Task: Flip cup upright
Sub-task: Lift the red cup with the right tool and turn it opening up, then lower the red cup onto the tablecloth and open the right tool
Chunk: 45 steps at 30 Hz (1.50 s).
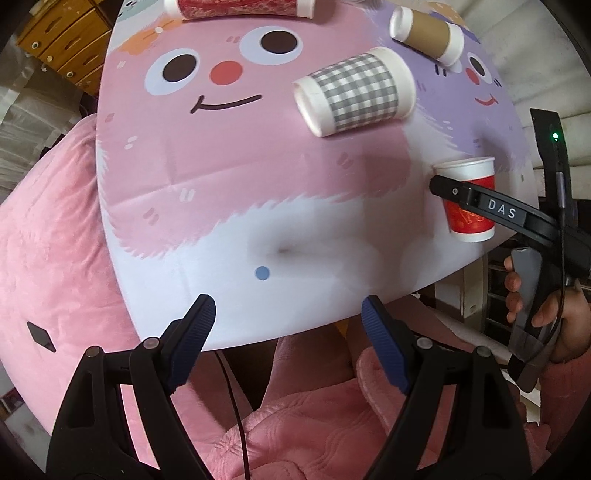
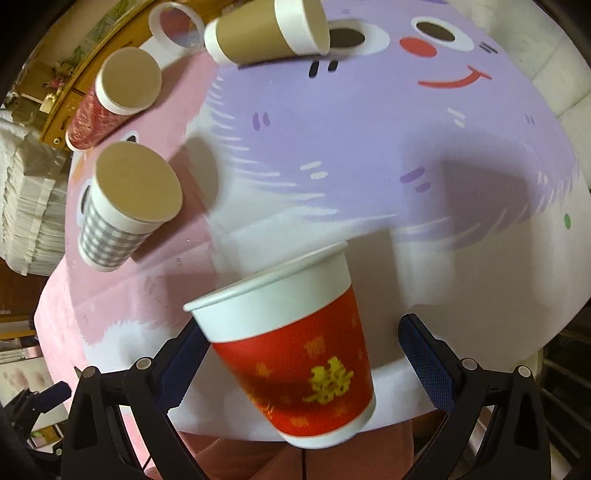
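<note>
A red and white paper cup (image 2: 291, 354) with a gold character stands mouth-up between the fingers of my right gripper (image 2: 306, 354), near the table's front edge. The jaws stand wide, with a gap beside the right finger (image 2: 424, 365); the left finger is partly hidden behind the cup. In the left wrist view the same cup (image 1: 469, 218) stands upright at the table's right edge, with a right gripper finger (image 1: 480, 201) across it. My left gripper (image 1: 288, 339) is open and empty, over the table's near edge.
A grey checked cup (image 1: 354, 92), a brown cup (image 1: 428, 35) and a red patterned cup (image 1: 236, 7) lie on their sides on the cartoon-face tablecloth (image 1: 221, 166). A pink cushion (image 1: 48, 258) lies left of the table. A wooden drawer unit (image 1: 62, 40) stands at the back left.
</note>
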Each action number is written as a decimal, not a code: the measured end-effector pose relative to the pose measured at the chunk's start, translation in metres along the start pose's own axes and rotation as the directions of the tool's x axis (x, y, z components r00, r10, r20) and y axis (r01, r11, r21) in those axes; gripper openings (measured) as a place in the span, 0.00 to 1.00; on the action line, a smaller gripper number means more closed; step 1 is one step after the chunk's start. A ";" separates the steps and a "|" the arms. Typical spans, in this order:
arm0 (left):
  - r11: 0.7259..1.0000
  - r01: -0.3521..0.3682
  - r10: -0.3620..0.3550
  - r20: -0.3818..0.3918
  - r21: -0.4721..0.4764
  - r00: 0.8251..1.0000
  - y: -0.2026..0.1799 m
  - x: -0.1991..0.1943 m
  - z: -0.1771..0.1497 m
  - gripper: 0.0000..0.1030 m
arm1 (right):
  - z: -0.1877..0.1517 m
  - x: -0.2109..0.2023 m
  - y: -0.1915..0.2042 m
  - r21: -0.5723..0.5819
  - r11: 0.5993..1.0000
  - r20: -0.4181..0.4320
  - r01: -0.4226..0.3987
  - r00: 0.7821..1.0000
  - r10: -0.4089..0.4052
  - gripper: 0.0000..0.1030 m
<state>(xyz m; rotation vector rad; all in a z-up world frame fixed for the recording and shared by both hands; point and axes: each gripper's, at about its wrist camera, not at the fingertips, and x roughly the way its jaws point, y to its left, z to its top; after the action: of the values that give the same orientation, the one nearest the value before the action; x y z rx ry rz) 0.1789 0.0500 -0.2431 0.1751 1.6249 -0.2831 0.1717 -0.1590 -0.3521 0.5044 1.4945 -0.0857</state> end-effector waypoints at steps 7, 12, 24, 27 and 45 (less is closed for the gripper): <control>1.000 0.013 -0.013 0.008 -0.026 1.000 0.012 -0.003 0.001 0.77 | 0.007 -0.009 0.016 -0.022 1.000 0.031 0.008 0.999 -0.008 0.67; 1.000 0.018 -0.017 0.013 -0.019 1.000 0.011 -0.003 0.003 0.77 | 0.006 -0.023 0.014 -0.013 0.999 0.089 -0.047 0.995 0.047 0.65; 1.000 0.002 -0.002 0.025 -0.007 1.000 0.015 -0.012 0.008 0.77 | -0.047 -0.082 0.026 -0.271 0.963 0.678 0.014 0.713 0.180 0.65; 1.000 -0.015 0.015 0.018 -0.009 1.000 0.015 -0.012 0.005 0.77 | -0.053 -0.071 0.030 -0.257 0.966 0.728 0.023 0.662 0.178 0.65; 0.999 0.021 -0.018 0.056 -0.045 0.998 0.012 -0.019 -0.017 0.77 | -0.061 -0.025 0.011 -0.247 0.968 0.723 -0.039 0.658 0.211 0.62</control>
<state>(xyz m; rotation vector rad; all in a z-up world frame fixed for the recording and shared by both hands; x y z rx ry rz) 0.1672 0.0671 -0.2244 0.1160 1.5771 -0.2634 0.1165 -0.1331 -0.3245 0.3299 0.6313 -0.0158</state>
